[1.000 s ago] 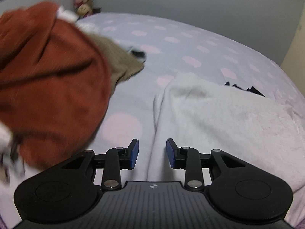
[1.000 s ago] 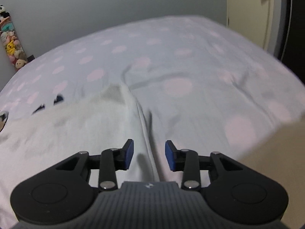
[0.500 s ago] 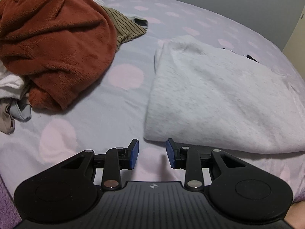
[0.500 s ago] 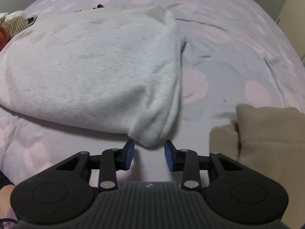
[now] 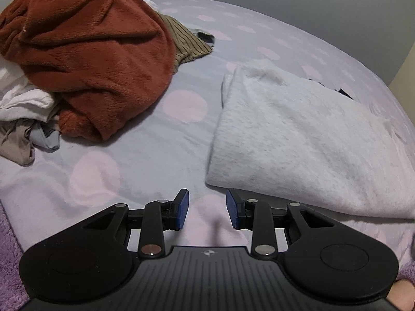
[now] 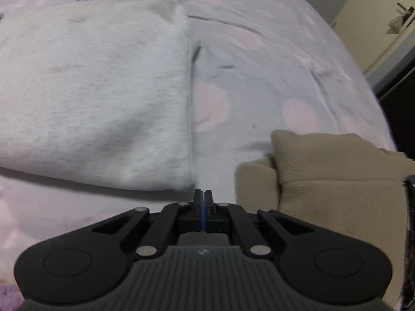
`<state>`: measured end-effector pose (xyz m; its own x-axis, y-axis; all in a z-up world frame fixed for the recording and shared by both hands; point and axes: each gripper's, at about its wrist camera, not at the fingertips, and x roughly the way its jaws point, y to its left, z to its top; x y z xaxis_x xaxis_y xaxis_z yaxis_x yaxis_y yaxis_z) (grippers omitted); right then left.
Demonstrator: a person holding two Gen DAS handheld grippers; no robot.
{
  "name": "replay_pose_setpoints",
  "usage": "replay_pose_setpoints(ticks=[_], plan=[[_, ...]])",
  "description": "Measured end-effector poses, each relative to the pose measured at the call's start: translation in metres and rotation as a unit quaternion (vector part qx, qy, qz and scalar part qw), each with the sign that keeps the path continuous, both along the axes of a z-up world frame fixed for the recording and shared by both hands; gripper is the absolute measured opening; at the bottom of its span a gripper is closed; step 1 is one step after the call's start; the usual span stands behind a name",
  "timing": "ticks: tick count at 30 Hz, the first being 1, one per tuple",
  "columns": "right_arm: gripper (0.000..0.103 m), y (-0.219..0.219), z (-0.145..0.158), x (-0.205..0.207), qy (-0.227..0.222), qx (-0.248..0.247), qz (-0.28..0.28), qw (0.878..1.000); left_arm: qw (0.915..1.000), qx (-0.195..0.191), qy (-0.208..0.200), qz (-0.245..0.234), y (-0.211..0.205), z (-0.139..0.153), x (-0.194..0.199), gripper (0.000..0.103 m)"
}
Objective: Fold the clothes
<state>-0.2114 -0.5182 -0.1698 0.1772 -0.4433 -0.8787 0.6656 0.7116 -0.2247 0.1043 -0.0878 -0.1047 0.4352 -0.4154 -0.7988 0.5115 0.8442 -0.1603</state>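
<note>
A pale grey fleece garment (image 5: 298, 140) lies folded flat on the bed; it also shows in the right wrist view (image 6: 98, 93). My left gripper (image 5: 207, 208) is open and empty, just in front of the garment's near left corner. My right gripper (image 6: 203, 197) is shut with nothing between its pads, just short of the garment's near right corner. A heap of unfolded clothes, topped by a rust-brown fleece (image 5: 88, 46), lies to the left.
The bed has a lilac sheet with pink dots (image 5: 181, 106). A folded beige fleece (image 6: 332, 171) lies near my right gripper. White and grey clothes (image 5: 23, 114) and a striped olive garment (image 5: 186, 44) sit in the heap. A wall and a door (image 6: 376, 23) stand at the right.
Both grippers have pulled back toward the near edge of the bed, away from the grey garment. The right gripper has gone from open to shut. The left stays open.
</note>
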Motion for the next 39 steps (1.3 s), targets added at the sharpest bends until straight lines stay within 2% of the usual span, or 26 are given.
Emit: replay_pose_setpoints(ticks=[4,6,11,12,16,21,23,27,32,36,39], plan=[[0.0,0.006,0.009,-0.006,-0.034,-0.003,0.005,0.999,0.9999,-0.006,-0.009,0.004,0.002,0.004,0.0,0.029],[0.004,0.006,0.014,-0.011,-0.061,0.002,0.005,0.998,0.9998,-0.012,-0.013,0.007,0.002,0.004,0.001,0.029],[0.008,-0.011,0.026,-0.017,-0.128,0.042,-0.021,0.991,0.9994,-0.032,-0.011,0.009,-0.005,0.008,0.01,0.031],[0.012,-0.015,0.029,-0.018,-0.142,0.05,-0.026,0.988,0.9993,-0.034,-0.012,0.008,-0.007,0.009,0.012,0.033],[0.044,-0.029,0.038,-0.023,-0.195,0.082,-0.046,0.976,0.9993,-0.033,-0.015,-0.002,-0.022,0.012,0.022,0.033],[0.054,-0.046,0.05,-0.027,-0.259,0.121,-0.071,0.956,0.9994,-0.021,-0.023,-0.014,-0.045,0.018,0.034,0.033],[0.059,-0.058,0.047,-0.016,-0.266,0.129,-0.068,0.953,0.9994,-0.017,-0.024,-0.016,-0.053,0.019,0.04,0.033],[0.06,-0.082,0.041,0.007,-0.279,0.145,-0.062,0.947,0.9994,0.003,-0.025,-0.025,-0.072,0.016,0.05,0.033],[0.059,-0.116,0.017,0.031,-0.283,0.169,-0.074,0.941,0.9989,0.026,-0.024,-0.029,-0.094,0.01,0.065,0.033],[0.052,-0.135,-0.004,0.043,-0.282,0.188,-0.077,0.938,0.9985,0.043,-0.02,-0.029,-0.108,0.001,0.076,0.033],[0.051,-0.144,-0.02,0.047,-0.286,0.207,-0.081,0.932,0.9984,0.048,-0.012,-0.026,-0.113,-0.008,0.082,0.033]])
